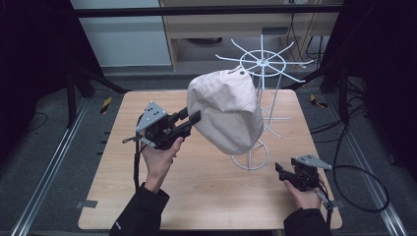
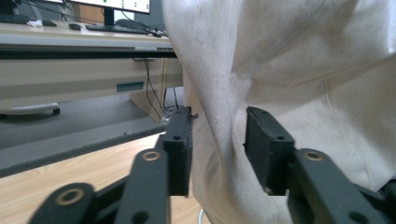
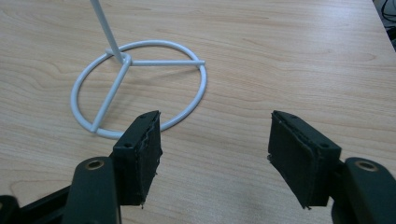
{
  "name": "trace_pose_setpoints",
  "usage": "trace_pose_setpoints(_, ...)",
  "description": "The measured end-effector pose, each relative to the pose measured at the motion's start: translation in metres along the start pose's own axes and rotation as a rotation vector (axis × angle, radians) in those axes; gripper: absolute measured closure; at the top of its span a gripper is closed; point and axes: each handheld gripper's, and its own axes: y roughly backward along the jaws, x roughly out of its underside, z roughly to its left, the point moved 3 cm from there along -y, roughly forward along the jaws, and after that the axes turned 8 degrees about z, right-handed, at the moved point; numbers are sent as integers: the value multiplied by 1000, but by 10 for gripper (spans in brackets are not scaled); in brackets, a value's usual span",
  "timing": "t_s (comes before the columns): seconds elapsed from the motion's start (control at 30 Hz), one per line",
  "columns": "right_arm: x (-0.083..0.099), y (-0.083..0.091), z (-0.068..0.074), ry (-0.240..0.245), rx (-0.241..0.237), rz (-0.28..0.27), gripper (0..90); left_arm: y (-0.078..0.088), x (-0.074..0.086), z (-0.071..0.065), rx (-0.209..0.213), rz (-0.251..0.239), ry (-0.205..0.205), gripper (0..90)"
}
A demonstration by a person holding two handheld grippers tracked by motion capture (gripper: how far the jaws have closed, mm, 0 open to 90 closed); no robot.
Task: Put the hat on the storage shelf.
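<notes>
A cream cloth cap hangs over the top of a white wire stand at the middle of the wooden table. My left gripper reaches the cap's left side from the left. In the left gripper view a fold of the cap's cloth hangs between the jaws of my left gripper, which stand apart and do not pinch it. My right gripper rests low near the table's front right, open and with nothing in it. In the right gripper view my right gripper faces the stand's ring base.
The wooden table has bare room at the front and left. The stand's spokes spread out above the back right. Dark floor, rails and cables surround the table; a desk with a monitor stands beyond it.
</notes>
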Motion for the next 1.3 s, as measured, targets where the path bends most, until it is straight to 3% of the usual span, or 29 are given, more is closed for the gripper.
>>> trace_pose_setpoints(0.2, 0, 0, 0, 0, 1, 0, 347, 12, 6, 4, -22, 11, -18, 507)
trace_pose_setpoints(0.5, 0, -1, -1, 6, 5, -1, 345, 23, 18, 10, -30, 38, -21, 461)
trace_pose_setpoints(0.77, 0, 0, 0, 3, 6, 0, 345, 35, 41, 28, -80, 98, -25, 434)
trace_pose_setpoints(0.93, 0, 0, -1, 3, 6, -1, 345, 41, 57, 39, -110, 142, -29, 416)
trace_pose_setpoints(1.13, 1, 0, 0, -2, 4, 2, 344, 51, 95, 67, -170, 232, 0, 395)
trace_pose_setpoints(1.17, 1, 0, 0, -2, 4, 2, 344, 51, 95, 67, -170, 232, 0, 392)
trace_pose_setpoints(1.2, 1, 0, 0, -2, 4, 1, 343, 53, 106, 76, -190, 266, 10, 386)
trace_pose_setpoints(1.3, 1, 0, -1, -4, 6, 3, 341, 57, 121, 87, -213, 310, 23, 371)
